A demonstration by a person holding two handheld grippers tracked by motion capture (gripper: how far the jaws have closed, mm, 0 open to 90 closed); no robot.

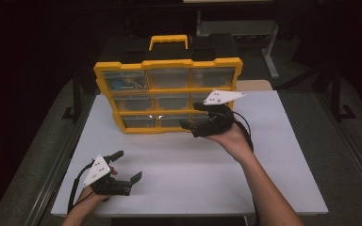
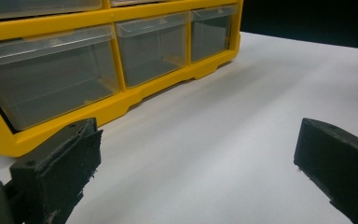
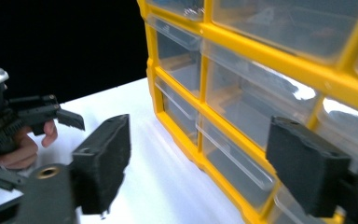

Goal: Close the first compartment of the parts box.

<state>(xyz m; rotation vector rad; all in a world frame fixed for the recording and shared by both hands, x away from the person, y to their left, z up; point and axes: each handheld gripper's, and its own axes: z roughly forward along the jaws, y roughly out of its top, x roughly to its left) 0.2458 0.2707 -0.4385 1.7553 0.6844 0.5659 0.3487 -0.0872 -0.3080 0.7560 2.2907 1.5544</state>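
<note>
A yellow organizer (image 1: pixel 169 94) with clear drawers stands upright in the upper middle of the high view, on the far part of the white counter (image 1: pixel 273 179). The right tool (image 1: pixel 199 117) sits just right of centre in that frame, held in a hand (image 1: pixel 231 139) that comes up from the lower right. Its jaws point left at the organizer's lower right corner and stand apart with nothing between them. They are close in front of the bottom right drawers; whether a jaw touches the yellow frame I cannot tell from above.

The left tool (image 1: pixel 127 167) lies in the lower left of the high view, low over the counter and well apart from the organizer. Its jaws are spread wide, also holding nothing.

The right tool's view brings the drawers (image 3: pixel 233 163) up close, filling the right half of the frame. The jaws there are wide apart, bare counter and the organizer's base between them, the pads pressing on nothing. At the left edge of this frame the left tool (image 3: pixel 70 119) appears farther off, with fingers (image 3: pixel 49 133) curled behind it.

The left tool's view shows the organizer's bottom row (image 2: pixel 154 51) from low down, in the upper left of the frame, and plain white counter between two widely parted jaws. Only the high view shows the yellow handle (image 1: pixel 168 40) on top and the coloured contents in the top left drawer (image 1: pixel 122 81).
</note>
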